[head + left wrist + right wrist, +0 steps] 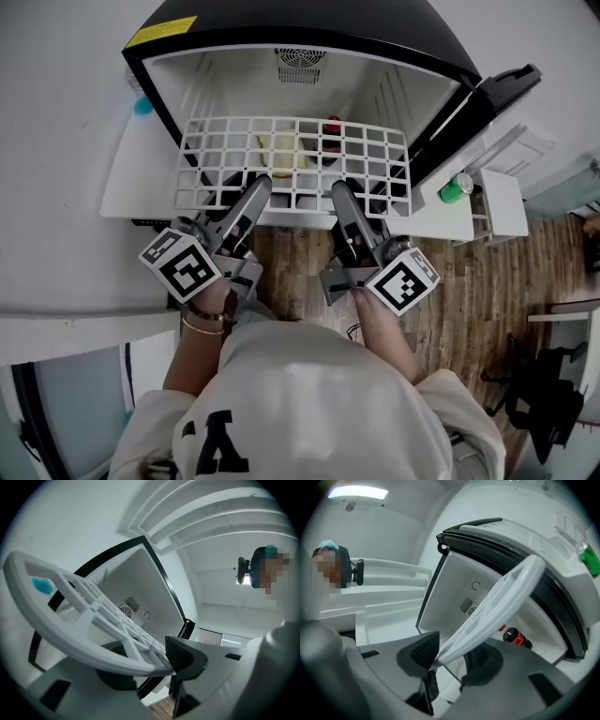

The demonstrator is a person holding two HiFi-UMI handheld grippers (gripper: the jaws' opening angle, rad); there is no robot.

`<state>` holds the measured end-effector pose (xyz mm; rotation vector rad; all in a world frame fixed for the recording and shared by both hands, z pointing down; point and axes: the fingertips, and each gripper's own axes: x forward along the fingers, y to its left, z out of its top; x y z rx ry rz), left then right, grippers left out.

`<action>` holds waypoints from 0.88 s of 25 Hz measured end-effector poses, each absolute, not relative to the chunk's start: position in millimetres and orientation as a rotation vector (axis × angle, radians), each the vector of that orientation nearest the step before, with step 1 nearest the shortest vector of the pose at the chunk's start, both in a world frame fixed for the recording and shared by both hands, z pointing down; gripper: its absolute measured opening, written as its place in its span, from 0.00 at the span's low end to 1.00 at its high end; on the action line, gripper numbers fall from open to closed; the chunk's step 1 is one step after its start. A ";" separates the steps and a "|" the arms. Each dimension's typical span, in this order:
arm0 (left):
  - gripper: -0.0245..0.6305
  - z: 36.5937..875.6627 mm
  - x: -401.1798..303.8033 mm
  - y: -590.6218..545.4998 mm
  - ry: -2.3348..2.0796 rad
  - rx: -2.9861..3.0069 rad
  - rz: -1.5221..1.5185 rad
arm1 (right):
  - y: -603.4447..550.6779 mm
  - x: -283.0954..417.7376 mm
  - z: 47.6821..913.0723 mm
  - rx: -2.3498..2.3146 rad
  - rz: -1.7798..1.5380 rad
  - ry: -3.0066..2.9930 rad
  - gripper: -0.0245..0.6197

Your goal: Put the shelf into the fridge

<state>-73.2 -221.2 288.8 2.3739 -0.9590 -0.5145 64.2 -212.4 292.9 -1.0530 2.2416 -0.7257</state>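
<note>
1. Gripping the shelf [295,159] w/ both grippers: it's a white plastic grid, and I hold it by its near rim, one gripper on each side of centre.
2. Left gripper [255,187]: in the left gripper view the jaws are clamped on the shelf rim [93,656]. One black ribbed pad [185,656] presses on the rim's end and the other pad sits under the rim.
3. Right gripper [343,195]: in the right gripper view the shelf edge [487,616] runs between the two black pads [423,654]. Both touch it, so it's a closed grip on the shelf.
4. Shelf position: at the open mouth of the fridge [300,37]. Its far edge is just inside the white cavity, and the near edge w/ both grippers hangs out over the wood floor [300,267]. It spans nearly the full width of the opening.
5. Fridge interior: round fan vent [300,64] on the back wall. A dark soda bottle [516,638] w/ red cap and red label lies below the shelf. A pale yellowish item [278,150] shows through the grid, can't tell what.
6. Fridge door [502,89] stands open on the right side, w/ a green can [457,187] in its rack.
7. Yellow label [161,31] on the black top of the fridge, front left corner.
</note>
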 end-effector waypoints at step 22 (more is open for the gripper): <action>0.30 286.4 -70.8 -227.4 -0.913 2.389 -0.468 | -219.6 64.0 290.0 -1.063 -0.697 2.258 0.28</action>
